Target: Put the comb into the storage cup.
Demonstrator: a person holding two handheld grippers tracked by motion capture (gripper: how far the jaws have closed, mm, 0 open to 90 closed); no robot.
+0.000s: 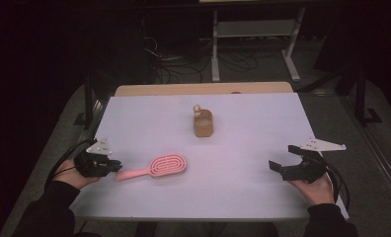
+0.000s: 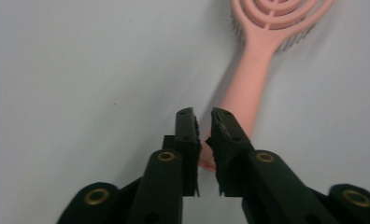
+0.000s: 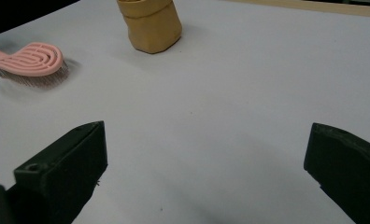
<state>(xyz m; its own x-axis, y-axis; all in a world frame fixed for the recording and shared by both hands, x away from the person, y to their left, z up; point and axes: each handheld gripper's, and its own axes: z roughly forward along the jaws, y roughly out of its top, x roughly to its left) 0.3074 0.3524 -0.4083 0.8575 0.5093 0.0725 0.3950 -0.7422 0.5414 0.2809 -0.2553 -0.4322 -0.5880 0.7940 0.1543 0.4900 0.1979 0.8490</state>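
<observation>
Hairbrush (image 1: 156, 167) first, from my high view: it lies flat on the pale bench (image 1: 243, 192), pink, handle pointing toward my left gripper (image 1: 115, 167), whose jaws sit right at the handle's end. My right gripper (image 1: 277, 168) rests well apart on the other side, jaws spread wide with nothing between them. A tan cup (image 1: 203, 123) stands farther back, near the middle of the bench, with something small and pale at its rim that I cannot make out.

From my left gripper view, the left gripper (image 2: 202, 122) has a narrow gap between its jaws. The hairbrush (image 2: 253, 79) handle runs up and away beyond the tips; its end shows in the slot lower down, and I cannot tell whether the pads touch it. The head is an open oval of concentric loops, cut off by the top edge.

From my right gripper view, the right gripper (image 3: 206, 140) frames bare bench. The hairbrush (image 3: 31, 59) lies far off at upper left, bristles down, dark pins showing under the pink head. The cup (image 3: 150, 23) stands beyond it.
</observation>
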